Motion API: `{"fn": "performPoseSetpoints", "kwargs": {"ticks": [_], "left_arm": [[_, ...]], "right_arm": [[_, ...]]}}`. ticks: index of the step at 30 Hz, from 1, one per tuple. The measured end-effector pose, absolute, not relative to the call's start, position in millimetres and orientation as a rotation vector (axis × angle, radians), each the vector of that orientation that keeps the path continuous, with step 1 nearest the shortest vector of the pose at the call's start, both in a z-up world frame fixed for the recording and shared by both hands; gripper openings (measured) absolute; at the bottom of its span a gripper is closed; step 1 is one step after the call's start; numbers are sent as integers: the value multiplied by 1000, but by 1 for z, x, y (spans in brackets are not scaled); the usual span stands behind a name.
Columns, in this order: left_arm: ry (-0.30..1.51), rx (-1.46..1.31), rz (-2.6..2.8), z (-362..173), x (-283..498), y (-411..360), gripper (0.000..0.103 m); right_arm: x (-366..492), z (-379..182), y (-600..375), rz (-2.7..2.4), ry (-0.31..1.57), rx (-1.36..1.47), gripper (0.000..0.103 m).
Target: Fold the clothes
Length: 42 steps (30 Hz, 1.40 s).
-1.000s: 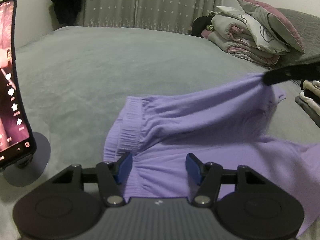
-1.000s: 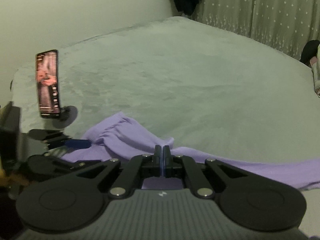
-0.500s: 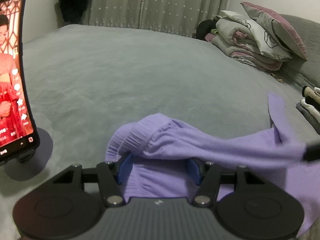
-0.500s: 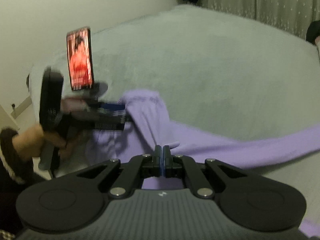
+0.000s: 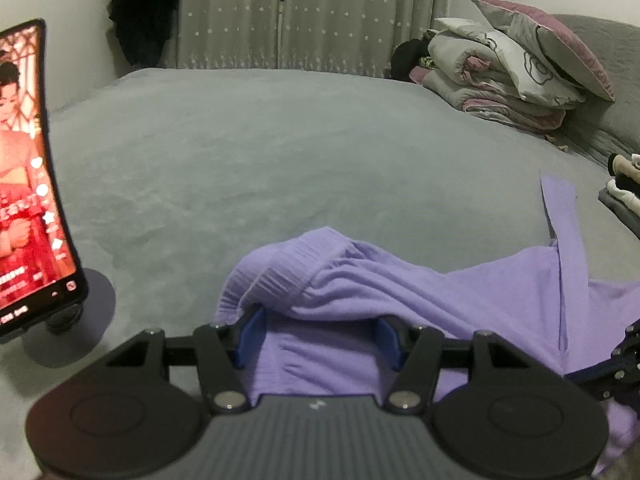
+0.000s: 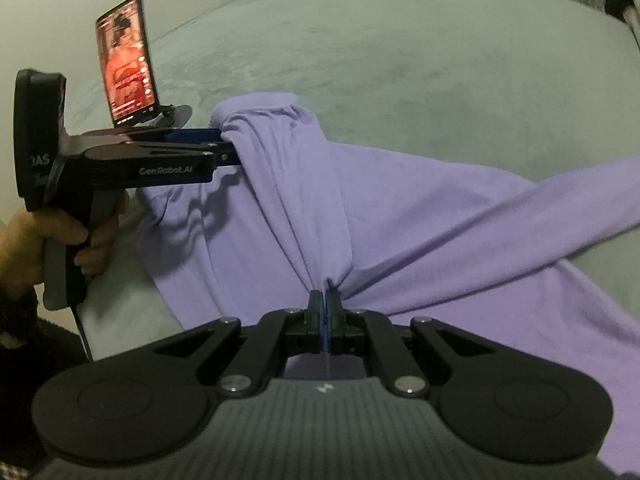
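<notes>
Lowered since a second ago, the right claw (image 6: 324,300) pinches the soft purple garment (image 6: 304,208), jaws starting to open; left claw (image 5: 318,334) wide under its waistband, near the bed's (image 5: 280,152) edge.

purple garment (image 6: 400,220): soft matt cloth, ribbed at the elastic waistband
bed cover (image 5: 280,152): grey, plush, matt
gripper bodies: black matt plastic, shiny metal screws
phone (image 6: 125,62): glossy screen

Soft lilac knit garment (image 6: 400,216) w/ ribbed hem (image 5: 288,264), spread rumpled on grey bed (image 5: 280,152), part-folded, one strip draped across.
</notes>
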<state>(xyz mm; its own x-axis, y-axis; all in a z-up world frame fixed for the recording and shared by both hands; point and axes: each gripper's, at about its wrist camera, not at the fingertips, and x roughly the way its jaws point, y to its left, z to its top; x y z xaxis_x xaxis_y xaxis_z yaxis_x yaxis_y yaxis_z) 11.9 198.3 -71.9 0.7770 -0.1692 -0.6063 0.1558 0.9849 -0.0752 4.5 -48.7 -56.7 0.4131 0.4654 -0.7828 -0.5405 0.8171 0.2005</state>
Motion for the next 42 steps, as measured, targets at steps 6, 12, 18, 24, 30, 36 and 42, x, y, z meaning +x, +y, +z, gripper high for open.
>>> {"fn": "performPoseSetpoints", "kwargs": {"ticks": [6, 12, 18, 24, 30, 36, 42], "left_arm": [[647, -59, -173, -61, -12, 211, 61], [628, -131, -156, -51, -33, 232, 61], [710, -171, -146, -49, -43, 243, 60], [799, -115, -93, -61, -43, 250, 60], [798, -42, -80, -63, -46, 247, 59], [771, -65, -86, -54, -47, 250, 59], [755, -158, -95, -50, -49, 264, 58]], "right_arm": [[8, -45, -53, 648, 916, -36, 45], [33, -36, -47, 685, 865, 99, 49], [75, -45, -24, 662, 866, 130, 49], [109, -59, -7, 656, 875, 157, 49], [121, -68, 14, 703, 857, 128, 49], [115, -69, 25, 751, 832, 92, 7], [93, -50, 19, 771, 747, 116, 6]]}}
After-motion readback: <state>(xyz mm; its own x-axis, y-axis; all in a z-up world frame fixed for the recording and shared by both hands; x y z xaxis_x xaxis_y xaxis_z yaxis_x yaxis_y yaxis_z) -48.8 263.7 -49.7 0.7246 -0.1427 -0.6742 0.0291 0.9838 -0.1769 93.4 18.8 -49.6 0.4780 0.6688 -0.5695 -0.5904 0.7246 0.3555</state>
